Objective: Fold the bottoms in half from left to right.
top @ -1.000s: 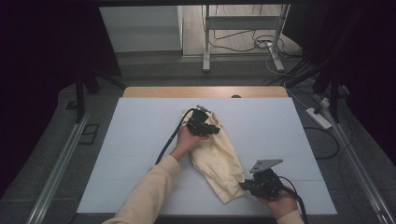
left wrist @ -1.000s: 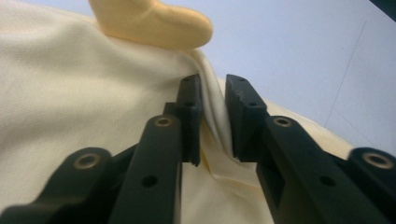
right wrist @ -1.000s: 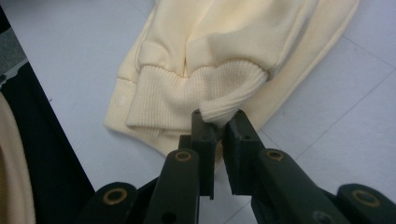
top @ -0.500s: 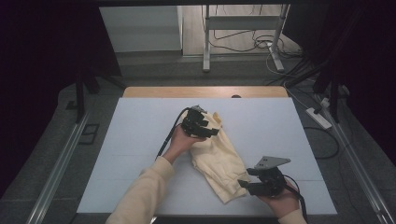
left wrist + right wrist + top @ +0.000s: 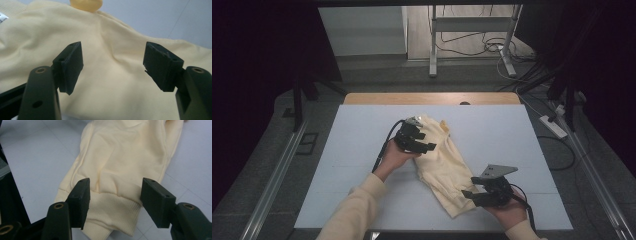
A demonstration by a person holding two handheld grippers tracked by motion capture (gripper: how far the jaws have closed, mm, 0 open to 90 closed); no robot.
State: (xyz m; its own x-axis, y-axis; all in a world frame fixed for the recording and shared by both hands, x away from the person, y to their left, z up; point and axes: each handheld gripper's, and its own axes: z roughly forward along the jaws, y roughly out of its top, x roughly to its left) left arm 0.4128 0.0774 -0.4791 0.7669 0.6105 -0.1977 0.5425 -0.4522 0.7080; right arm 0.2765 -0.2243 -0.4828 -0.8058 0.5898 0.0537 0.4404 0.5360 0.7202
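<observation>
Now both grippers are standing open over one pale yellow sweatshirt that is lying folded and slanting across the white table. The left gripper is hanging above its upper end, its jaws having just been opening with nothing pinched; the right gripper is facing the ribbed hem, likewise freshly opened and empty. To fold on cleanly, each should probably be lifting clear without dragging cloth. Two grippers, one garment.
</observation>
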